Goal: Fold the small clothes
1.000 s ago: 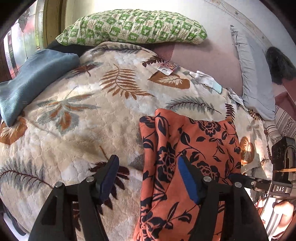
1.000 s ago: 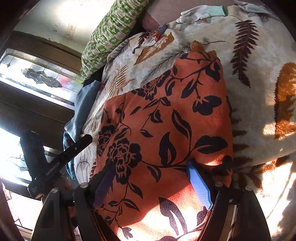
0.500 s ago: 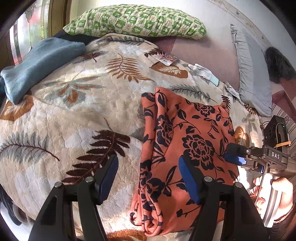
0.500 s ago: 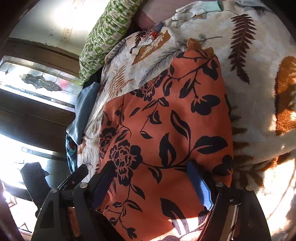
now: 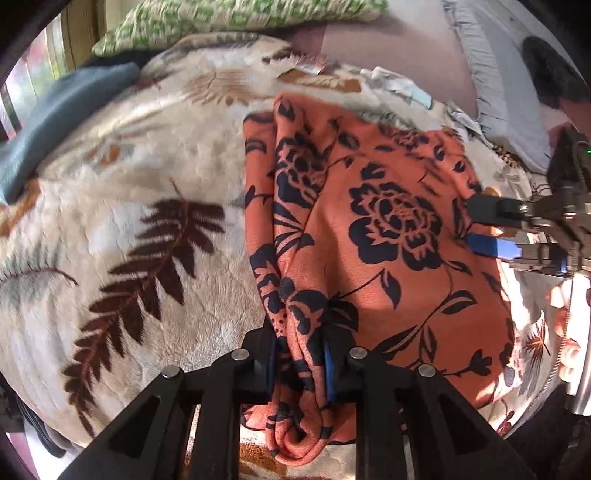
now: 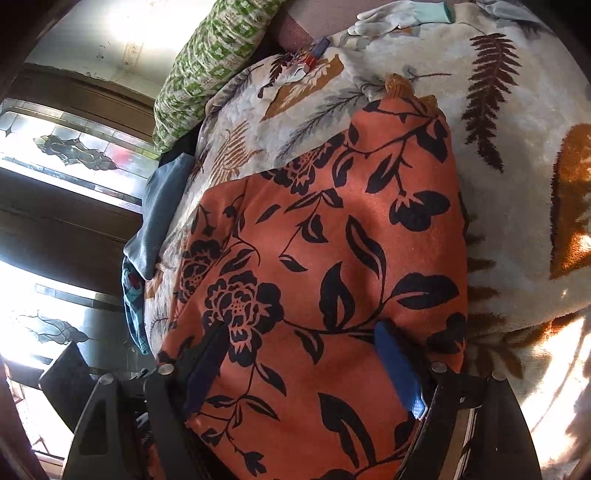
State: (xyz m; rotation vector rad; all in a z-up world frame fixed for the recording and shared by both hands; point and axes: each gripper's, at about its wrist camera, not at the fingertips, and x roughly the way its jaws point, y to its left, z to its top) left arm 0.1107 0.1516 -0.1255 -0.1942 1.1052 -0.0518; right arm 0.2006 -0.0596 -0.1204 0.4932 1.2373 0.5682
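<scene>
An orange garment with a black flower print [image 5: 388, 229] lies folded on the bed, also filling the right wrist view as the garment [image 6: 332, 258]. My left gripper [image 5: 299, 363] is at its near left edge, jaws closing, and the blue pads press a bunched fold of the cloth from both sides. My right gripper [image 6: 303, 369] stands wide open over the garment's near right part, fingertips resting on the cloth without pinching it. In the left wrist view the right gripper [image 5: 480, 229] shows at the garment's right edge, held by a person's hand [image 5: 569, 332].
A cream blanket with a leaf print [image 5: 147, 221] covers the bed. A blue-grey cloth [image 5: 66, 122] lies at the left, a green patterned pillow [image 5: 240, 14] at the back and a grey pillow [image 5: 491, 74] at the right. A white glove [image 6: 402, 14] lies beyond the garment.
My left gripper sank toward the garment's near left edge and its jaws narrowed from wide apart onto a bunched fold. The right gripper stayed in place, open.
</scene>
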